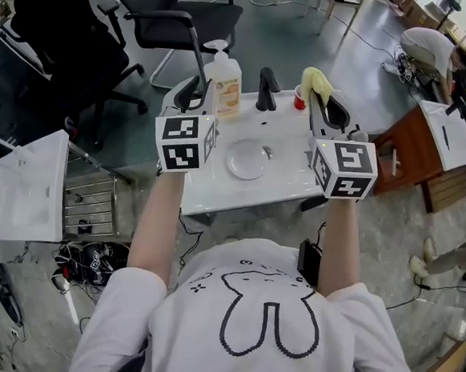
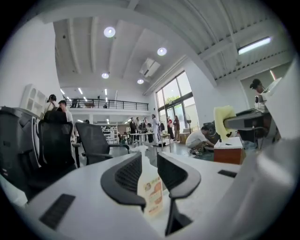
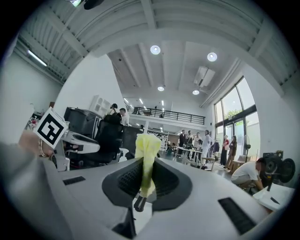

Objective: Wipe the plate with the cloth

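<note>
yellow cloth (image 1: pixel 316 82) is clamped in the right tool (image 1: pixel 320 101). it stands up out of the jaws as a narrow bunched strip, well above the bench (image 1: pixel 290 178). the plate (image 1: pixel 245 160), of clear glass, lies flat on the bench between the two tools and lower than both. neither tool touches it.

hazards, as judged from this position:
- the plate is not held. if the cloth is pressed on it and dragged, the plate is likely to slide across the smooth white surface, toward the near edge or against the faucet (image 1: pixel 266 90).
- only a short length of cloth projects beyond the jaws. a steep approach may put the hard jaw tips on the glass instead of the cloth.
- the glass is transparent and hard to see against the white bench. a misjudged descent may strike its rim.
- the soap bottle (image 1: pixel 223 84) stands at the far left, just beyond the left tool (image 1: pixel 194 91). a sideways sweep on the way down may tip it.

tool state:
- right tool: jaws closed on the cloth. the right gripper view shows the cloth (image 3: pixel 146 154) pinched between both pads, its free end rising past the tips.
- left tool: jaws a little apart, leaving a narrow gap. nothing sits in the gap; the soap bottle (image 2: pixel 151 187) shows through it, further off. this tool is empty and touches nothing.
</note>
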